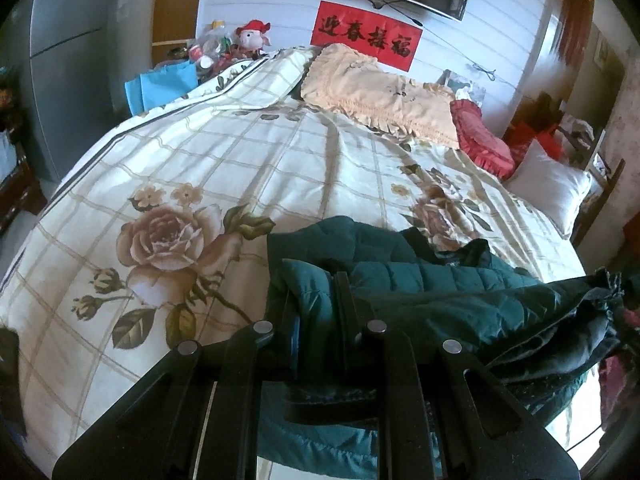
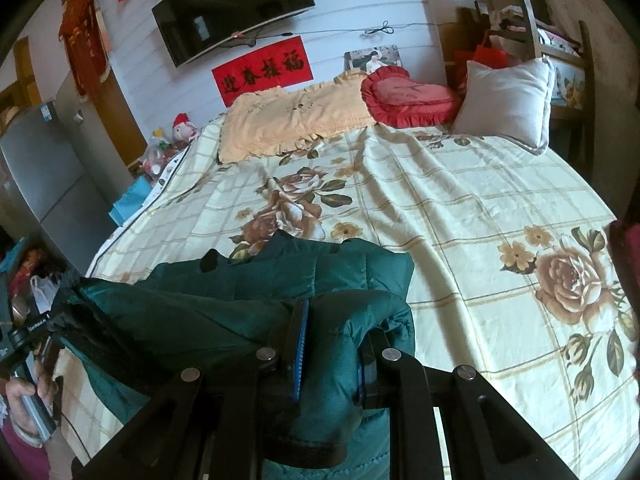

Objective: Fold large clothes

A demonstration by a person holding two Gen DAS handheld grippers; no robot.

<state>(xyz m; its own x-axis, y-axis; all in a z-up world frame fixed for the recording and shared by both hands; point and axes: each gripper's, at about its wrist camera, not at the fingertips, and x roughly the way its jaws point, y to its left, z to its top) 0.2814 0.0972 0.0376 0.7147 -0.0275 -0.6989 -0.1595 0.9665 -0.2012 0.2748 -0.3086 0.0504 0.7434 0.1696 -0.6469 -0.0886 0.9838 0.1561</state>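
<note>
A dark green quilted jacket (image 1: 432,280) lies bunched at the near edge of the bed, stretched between both grippers. My left gripper (image 1: 316,300) is shut on a fold of the jacket at its left end. My right gripper (image 2: 336,344) is shut on a thick bunch of the jacket (image 2: 248,300) at its right end, the cloth bulging between the fingers. The rest of the jacket sags between the two grips and spreads forward onto the floral bedspread (image 1: 224,168). The left gripper's handle and the hand holding it show in the right wrist view (image 2: 28,392).
The bedspread (image 2: 460,208) covers the whole bed. At the headboard lie a peach pillow (image 1: 380,92), a red heart cushion (image 2: 408,96) and a grey pillow (image 2: 504,104). A TV (image 2: 228,8) hangs on the wall. Toys and a blue bag (image 1: 160,86) sit at the bed's left side.
</note>
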